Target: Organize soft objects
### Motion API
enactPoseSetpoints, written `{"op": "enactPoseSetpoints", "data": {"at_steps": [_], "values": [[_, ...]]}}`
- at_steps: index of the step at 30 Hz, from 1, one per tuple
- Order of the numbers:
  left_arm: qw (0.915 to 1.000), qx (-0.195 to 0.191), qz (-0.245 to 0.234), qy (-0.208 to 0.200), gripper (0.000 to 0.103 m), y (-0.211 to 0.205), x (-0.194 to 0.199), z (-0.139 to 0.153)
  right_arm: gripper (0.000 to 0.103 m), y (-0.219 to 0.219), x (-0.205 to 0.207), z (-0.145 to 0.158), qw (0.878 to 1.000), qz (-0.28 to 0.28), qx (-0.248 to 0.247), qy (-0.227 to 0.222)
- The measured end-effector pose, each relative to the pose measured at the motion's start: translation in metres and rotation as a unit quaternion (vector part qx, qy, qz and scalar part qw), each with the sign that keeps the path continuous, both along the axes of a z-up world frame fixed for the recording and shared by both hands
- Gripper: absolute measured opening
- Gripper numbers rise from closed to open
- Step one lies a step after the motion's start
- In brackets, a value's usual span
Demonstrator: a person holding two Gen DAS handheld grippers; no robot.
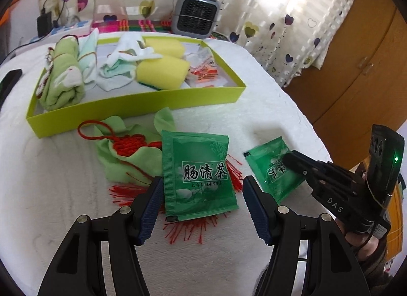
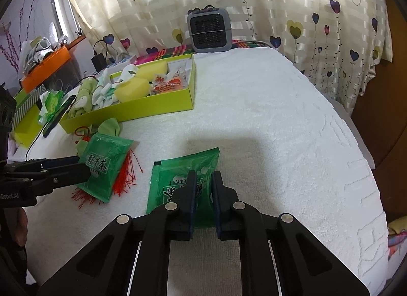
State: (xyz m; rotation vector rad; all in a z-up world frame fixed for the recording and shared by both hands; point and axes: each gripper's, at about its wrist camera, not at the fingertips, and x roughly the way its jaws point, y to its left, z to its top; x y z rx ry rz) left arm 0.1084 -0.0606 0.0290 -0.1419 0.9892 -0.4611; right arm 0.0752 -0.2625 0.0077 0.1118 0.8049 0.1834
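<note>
A green tea sachet (image 1: 199, 174) lies on the white towel, partly on a red tasselled knot (image 1: 132, 143) and a light green cloth (image 1: 119, 158). My left gripper (image 1: 202, 186) is open, its fingers on either side of this sachet. A second green sachet (image 2: 183, 176) lies to the right. My right gripper (image 2: 203, 181) is nearly shut on its near edge; it also shows in the left wrist view (image 1: 292, 161). The lime tray (image 1: 142, 102) behind holds rolled green cloths (image 1: 63, 77), socks, yellow sponges (image 1: 162, 72) and orange packets (image 1: 206, 72).
A grey fan heater (image 1: 194, 13) stands behind the tray by the heart-print curtain. A phone (image 2: 58, 115), a charger and orange and green boxes (image 2: 43, 67) crowd the left side. The towel (image 2: 279, 130) covers the table to the right.
</note>
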Motion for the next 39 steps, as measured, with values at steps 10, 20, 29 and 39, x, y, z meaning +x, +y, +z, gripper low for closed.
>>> {"op": "enactPoseSetpoints", "data": {"at_steps": [10, 20, 29, 39], "values": [[0.9952, -0.093, -0.021, 0.019, 0.063, -0.002, 0.008, 0.006, 0.012, -0.008, 0.002, -0.004, 1.000, -0.004, 0.024, 0.010], [0.9888, -0.137, -0.018, 0.055, 0.063, -0.010, 0.025, -0.004, 0.012, -0.008, 0.001, -0.005, 1.000, -0.005, 0.027, 0.014], [0.9871, -0.136, -0.030, 0.078, 0.063, -0.031, 0.038, -0.012, 0.012, -0.008, 0.004, -0.006, 0.999, -0.005, 0.029, 0.016], [0.9887, -0.115, -0.020, 0.094, 0.063, -0.035, 0.054, -0.017, 0.009, -0.007, 0.002, -0.004, 0.999, -0.002, 0.031, 0.008]]}}
